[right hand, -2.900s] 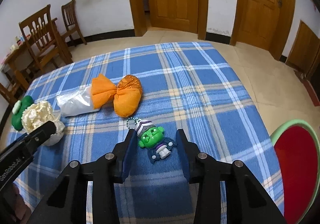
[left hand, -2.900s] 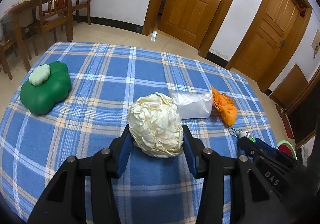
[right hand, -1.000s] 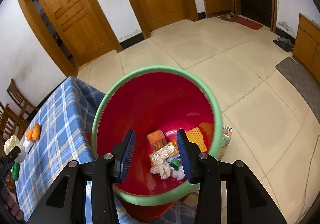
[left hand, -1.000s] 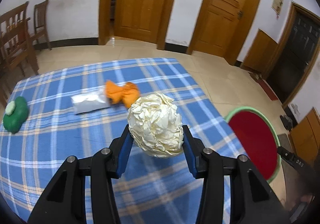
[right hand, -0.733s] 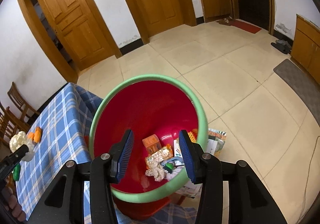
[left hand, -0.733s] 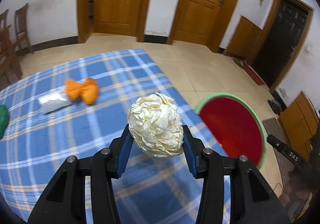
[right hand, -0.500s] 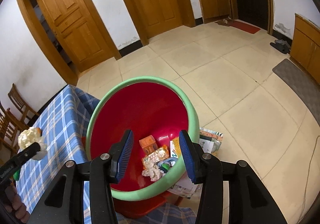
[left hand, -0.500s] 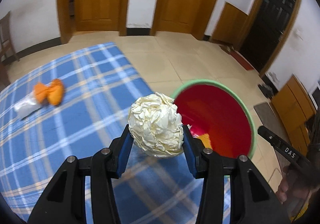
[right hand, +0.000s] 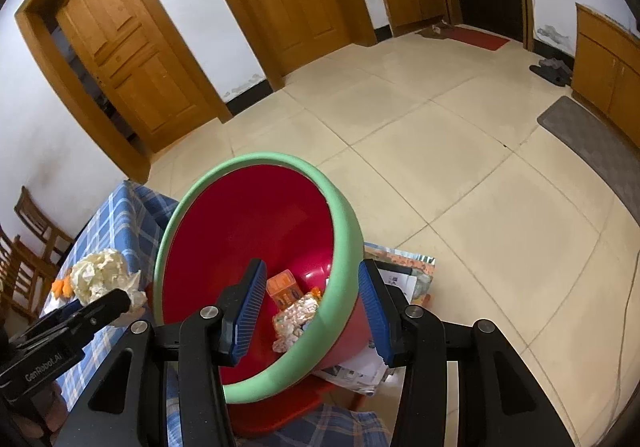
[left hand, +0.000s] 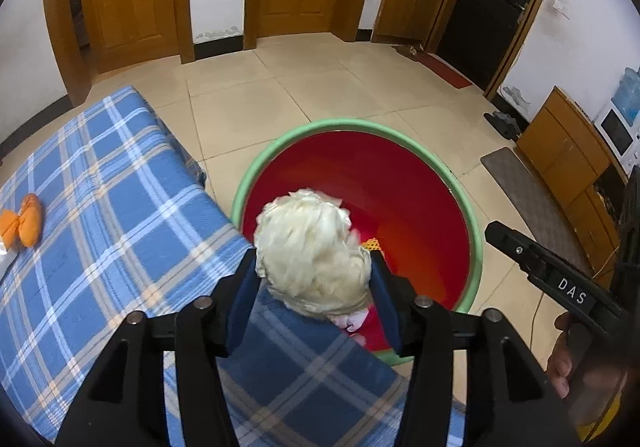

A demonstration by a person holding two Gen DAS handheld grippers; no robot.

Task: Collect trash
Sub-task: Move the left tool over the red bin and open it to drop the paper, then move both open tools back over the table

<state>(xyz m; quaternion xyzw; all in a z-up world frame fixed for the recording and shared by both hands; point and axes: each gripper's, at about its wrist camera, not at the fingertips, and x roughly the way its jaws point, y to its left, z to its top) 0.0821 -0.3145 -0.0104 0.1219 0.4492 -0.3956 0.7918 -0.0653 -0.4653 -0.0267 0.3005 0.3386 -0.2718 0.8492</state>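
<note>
- The left gripper [left hand: 314, 297] has its jaws opening, with the crumpled paper ball [left hand: 310, 253] between them; the ball is blurred, seemingly slipping free.
- Beyond it stands the red bin [left hand: 466, 207] with a green rim, beside the blue plaid tablecloth [left hand: 100, 207].
- An orange wrapper [left hand: 24, 225] lies at the left edge.

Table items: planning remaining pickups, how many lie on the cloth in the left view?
2: orange bundle and a bag's sliver, both at the left edge; more may be outside view.
</note>
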